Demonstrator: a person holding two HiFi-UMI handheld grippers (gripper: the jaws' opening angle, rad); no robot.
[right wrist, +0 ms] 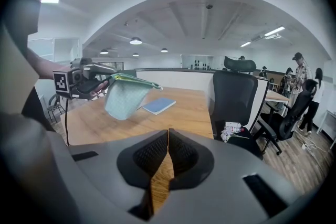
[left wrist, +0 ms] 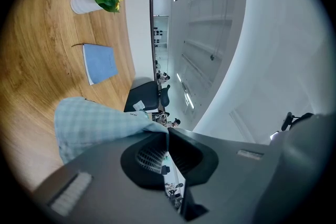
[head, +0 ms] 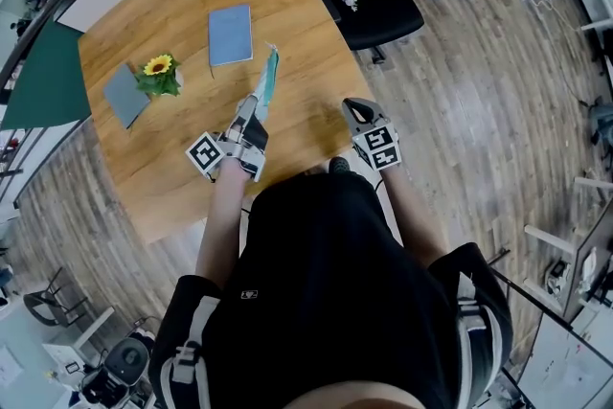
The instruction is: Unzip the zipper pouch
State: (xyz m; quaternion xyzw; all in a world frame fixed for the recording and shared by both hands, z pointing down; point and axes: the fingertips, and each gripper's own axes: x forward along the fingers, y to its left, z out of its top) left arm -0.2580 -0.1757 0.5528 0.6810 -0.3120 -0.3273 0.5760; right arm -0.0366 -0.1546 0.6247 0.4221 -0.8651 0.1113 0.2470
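A pale teal checked zipper pouch [head: 267, 81] hangs above the wooden table [head: 172, 177]. My left gripper [head: 251, 113] is shut on its near end. In the left gripper view the pouch [left wrist: 92, 123] spreads out to the left of the jaws, and its corner is pinched where my left gripper [left wrist: 167, 132] closes. In the right gripper view the pouch [right wrist: 125, 96] hangs from the left gripper [right wrist: 101, 77] with its green zipper edge on top. My right gripper [head: 358, 109] is off to the pouch's right over the table's near corner. This right gripper [right wrist: 168, 135] is shut with nothing in it.
A blue notebook [head: 230, 34], a small sunflower pot [head: 159, 75] and a grey notebook [head: 124, 95] lie on the table beyond the pouch. A black office chair [head: 378, 5] with small items on its seat stands at the table's far right corner.
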